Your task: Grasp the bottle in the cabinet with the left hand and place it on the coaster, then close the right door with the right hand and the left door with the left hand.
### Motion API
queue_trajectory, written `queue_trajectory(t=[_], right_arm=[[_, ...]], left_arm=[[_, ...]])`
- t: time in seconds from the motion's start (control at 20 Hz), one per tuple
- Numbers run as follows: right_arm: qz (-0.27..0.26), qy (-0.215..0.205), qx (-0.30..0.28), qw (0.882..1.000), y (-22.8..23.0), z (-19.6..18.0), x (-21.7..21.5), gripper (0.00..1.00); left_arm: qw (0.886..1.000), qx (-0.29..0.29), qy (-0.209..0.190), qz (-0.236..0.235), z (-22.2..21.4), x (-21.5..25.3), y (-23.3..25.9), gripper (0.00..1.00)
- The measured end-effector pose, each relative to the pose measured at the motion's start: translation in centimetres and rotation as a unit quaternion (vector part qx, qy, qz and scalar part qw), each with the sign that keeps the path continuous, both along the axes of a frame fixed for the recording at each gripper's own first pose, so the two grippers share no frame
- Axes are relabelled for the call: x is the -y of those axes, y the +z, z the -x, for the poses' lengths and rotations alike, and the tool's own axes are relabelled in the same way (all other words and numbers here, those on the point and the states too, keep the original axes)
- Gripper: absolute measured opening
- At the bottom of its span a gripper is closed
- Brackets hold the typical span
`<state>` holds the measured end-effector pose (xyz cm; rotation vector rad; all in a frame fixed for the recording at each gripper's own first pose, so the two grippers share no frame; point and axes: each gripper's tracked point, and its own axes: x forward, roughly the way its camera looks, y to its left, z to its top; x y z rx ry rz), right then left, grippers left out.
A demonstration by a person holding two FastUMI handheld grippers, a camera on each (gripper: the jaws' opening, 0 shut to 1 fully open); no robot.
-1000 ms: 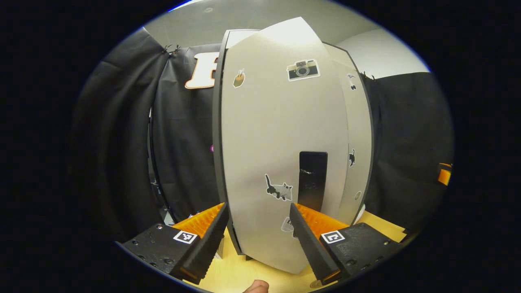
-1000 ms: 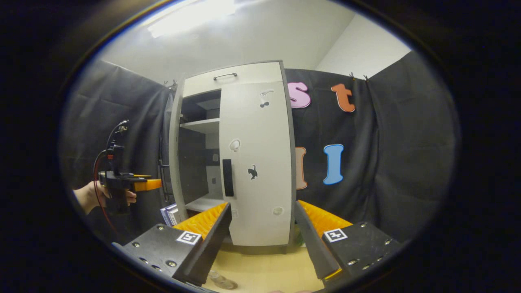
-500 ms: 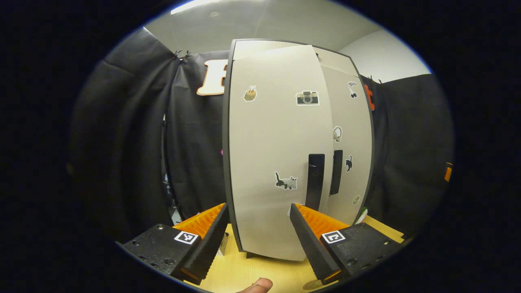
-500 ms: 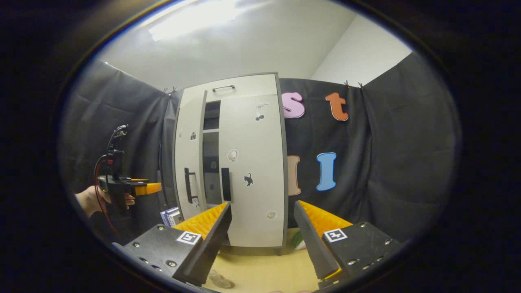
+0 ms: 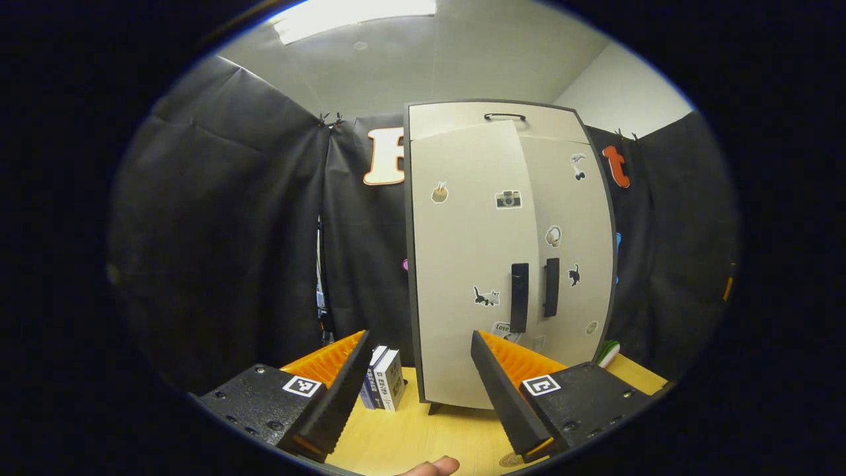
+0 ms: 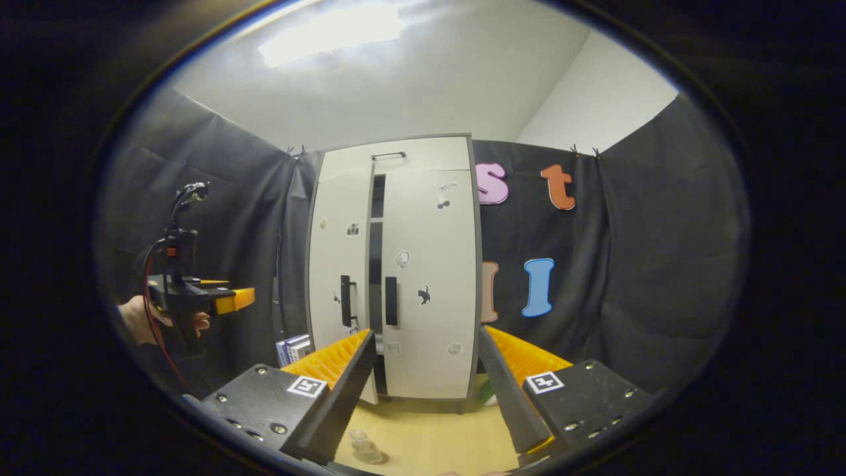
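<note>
The pale cabinet [image 5: 509,264] stands on the wooden table, with stickers and two dark handles on its doors. In the right gripper view the right door [image 6: 429,284] lies flush, while the left door [image 6: 340,277] stands slightly ajar with a narrow dark gap beside it. A small clear bottle [image 6: 367,449] stands on the table just ahead of my right gripper [image 6: 426,337], which is open and holds nothing. My left gripper [image 5: 418,344] is open too, back from the left door and touching nothing. Farther left, a hand holds that left gripper [image 6: 246,299].
Two books [image 5: 383,380] stand left of the cabinet's foot. A green-and-white object [image 5: 608,354] lies by its right side. A fingertip [image 5: 429,468] pokes in at the bottom edge. Bare tabletop [image 5: 423,436] lies in front of the cabinet.
The left door has swung from wide open to nearly shut. My left gripper has drawn back from it, so the whole cabinet front now shows. The right gripper has hardly moved.
</note>
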<state>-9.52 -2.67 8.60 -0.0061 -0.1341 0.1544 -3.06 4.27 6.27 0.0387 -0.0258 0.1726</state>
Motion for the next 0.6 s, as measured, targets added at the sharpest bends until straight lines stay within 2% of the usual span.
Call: queue_trajectory(t=[0.05, 0.1, 0.35, 0.45, 0.5, 0.6], right_arm=[[0.004, 0.001, 0.001, 1.000, 0.1, -0.1, -0.5, 0.91], [0.008, 0.003, 0.002, 1.000, 0.1, 0.0, -1.1, 0.94], [0.003, -0.005, 0.004, 1.000, 0.7, -1.4, -3.0, 0.94], [-0.002, -0.015, -0.001, 1.000, 0.5, -1.8, -3.2, 0.91], [-0.003, -0.016, -0.002, 1.000, 0.3, -1.9, -3.5, 0.94], [0.003, -0.010, -0.010, 1.000, -0.1, -2.0, -4.2, 0.94]], left_arm=[[1.000, -0.001, 0.003, 0.002, 0.5, 0.3, -0.1, 0.94], [1.000, -0.004, 0.001, 0.006, 0.8, 0.8, -0.2, 0.95], [0.999, -0.010, -0.025, 0.023, 1.1, 3.1, -0.3, 0.95], [0.999, -0.014, -0.022, 0.019, 1.1, 3.1, -0.2, 0.95], [0.999, -0.011, -0.023, 0.020, 0.9, 3.2, 0.0, 0.93], [0.999, -0.007, -0.028, 0.025, 0.7, 3.7, 0.2, 0.95]])
